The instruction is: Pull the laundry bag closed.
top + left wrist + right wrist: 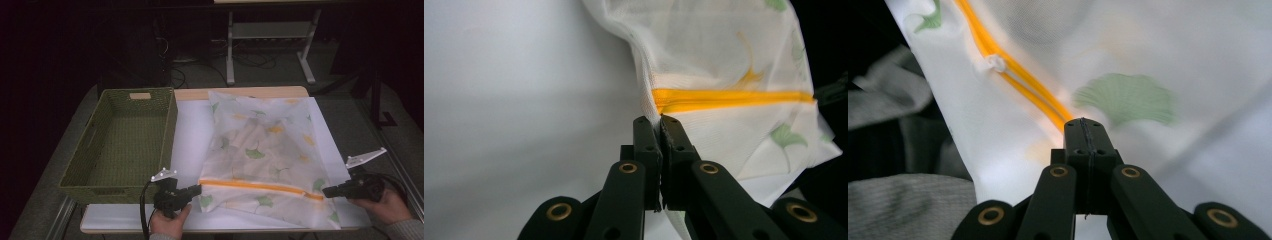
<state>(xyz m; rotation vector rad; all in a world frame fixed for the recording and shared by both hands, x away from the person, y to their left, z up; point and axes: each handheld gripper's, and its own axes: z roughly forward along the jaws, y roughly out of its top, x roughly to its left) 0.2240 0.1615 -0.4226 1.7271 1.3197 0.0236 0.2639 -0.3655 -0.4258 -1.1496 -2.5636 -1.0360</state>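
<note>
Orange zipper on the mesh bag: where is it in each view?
High view: orange zipper runs across the bag's near end, between the two grippers.
Left gripper view: centre right, level, ending just above the shut jaws.
Right gripper view: upper left, diagonal down to the shut jaws.
Shared landmark: green leaf print.

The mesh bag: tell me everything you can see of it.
The bag is thin white mesh, see-through, printed with green and yellow ginkgo leaves. An orange zipper runs across it near the person's edge, and its white slider sits along the track. It lies mostly flat and rumpled on the white table, right of the green basket. The left claw pinches its edge at the zipper's end; the right claw is shut at the opposite end.
</note>
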